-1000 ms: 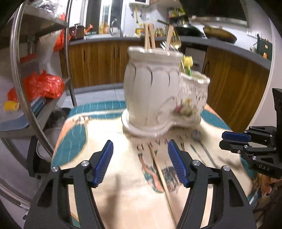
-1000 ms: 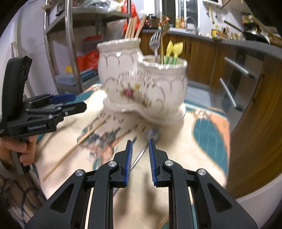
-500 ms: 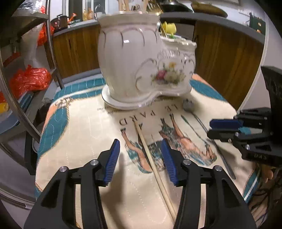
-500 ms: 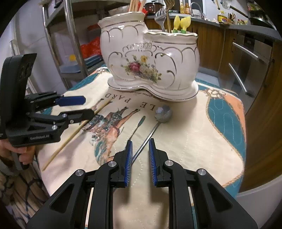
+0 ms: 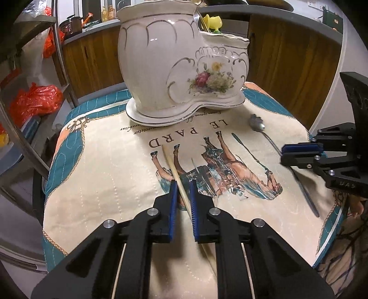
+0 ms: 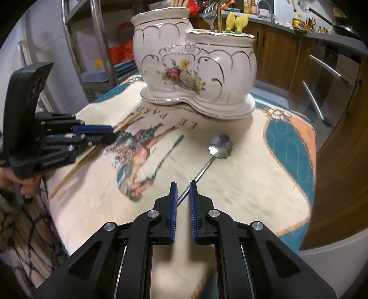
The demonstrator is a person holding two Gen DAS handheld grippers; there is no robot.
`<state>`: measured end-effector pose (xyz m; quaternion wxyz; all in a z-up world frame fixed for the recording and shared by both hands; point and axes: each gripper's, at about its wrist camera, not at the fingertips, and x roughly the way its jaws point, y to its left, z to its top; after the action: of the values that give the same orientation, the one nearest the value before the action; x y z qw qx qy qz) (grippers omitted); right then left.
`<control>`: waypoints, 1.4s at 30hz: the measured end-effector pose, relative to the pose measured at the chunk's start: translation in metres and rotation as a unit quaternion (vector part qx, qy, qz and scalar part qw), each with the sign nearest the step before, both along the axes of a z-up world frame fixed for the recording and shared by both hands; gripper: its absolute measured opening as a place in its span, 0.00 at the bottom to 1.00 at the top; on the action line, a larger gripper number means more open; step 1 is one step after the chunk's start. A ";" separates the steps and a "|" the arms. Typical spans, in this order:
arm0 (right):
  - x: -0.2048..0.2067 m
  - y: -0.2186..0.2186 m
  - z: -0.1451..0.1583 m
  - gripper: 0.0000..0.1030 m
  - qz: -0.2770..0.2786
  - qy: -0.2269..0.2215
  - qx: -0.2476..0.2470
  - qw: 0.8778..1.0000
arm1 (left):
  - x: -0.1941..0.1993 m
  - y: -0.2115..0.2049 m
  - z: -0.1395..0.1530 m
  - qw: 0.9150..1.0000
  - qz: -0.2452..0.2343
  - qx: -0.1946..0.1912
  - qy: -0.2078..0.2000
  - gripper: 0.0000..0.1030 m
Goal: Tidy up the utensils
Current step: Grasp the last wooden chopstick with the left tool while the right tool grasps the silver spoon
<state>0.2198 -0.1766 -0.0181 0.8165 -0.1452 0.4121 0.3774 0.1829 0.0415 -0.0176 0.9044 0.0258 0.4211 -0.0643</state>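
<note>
My left gripper (image 5: 183, 184) has just been closing and its blue pads (image 5: 173, 200) now pinch a single wooden chopstick (image 5: 171, 161), which lies on the printed cloth (image 5: 103, 184) and runs from near the lettering back between the jaws toward me. From the right wrist view I see that same gripper (image 6: 110, 133) low over the cloth's left side, the chopstick's tip poking out past its fingertips and the rest trailing off toward the table edge. My right gripper (image 6: 183, 184) has also just been narrowing, and its pads sit tight on the thin handle of a metal spoon (image 6: 219, 143) with a flower-shaped bowl; the bowl rests on the cloth ahead of the jaws, near the base of the holder. The white ceramic utensil holder (image 6: 195, 69), two joined compartments with gilt trim and a painted rose, stands upright at the far side of the cloth. A fork (image 6: 210, 15) and two yellow-topped pieces (image 6: 235, 21) rise from its lower compartment, and wooden sticks show in the taller one.
</note>
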 end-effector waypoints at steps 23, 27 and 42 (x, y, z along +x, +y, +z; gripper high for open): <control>0.013 0.004 0.003 0.13 -0.007 0.025 -0.059 0.998 | -0.016 -0.004 0.004 0.999 -0.015 0.032 0.029 0.19; 0.003 0.007 0.005 0.04 0.040 0.015 -0.084 0.996 | -0.017 -0.004 0.004 0.999 -0.019 0.034 0.033 0.19; 0.013 0.032 0.009 0.15 0.052 0.069 -0.231 0.969 | 0.019 -0.002 0.011 0.986 -0.063 0.039 0.147 0.19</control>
<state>0.2332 -0.1451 -0.0089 0.7094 -0.3250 0.5356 0.3229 0.2017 0.0391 -0.0065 0.8252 0.0784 0.5488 -0.1077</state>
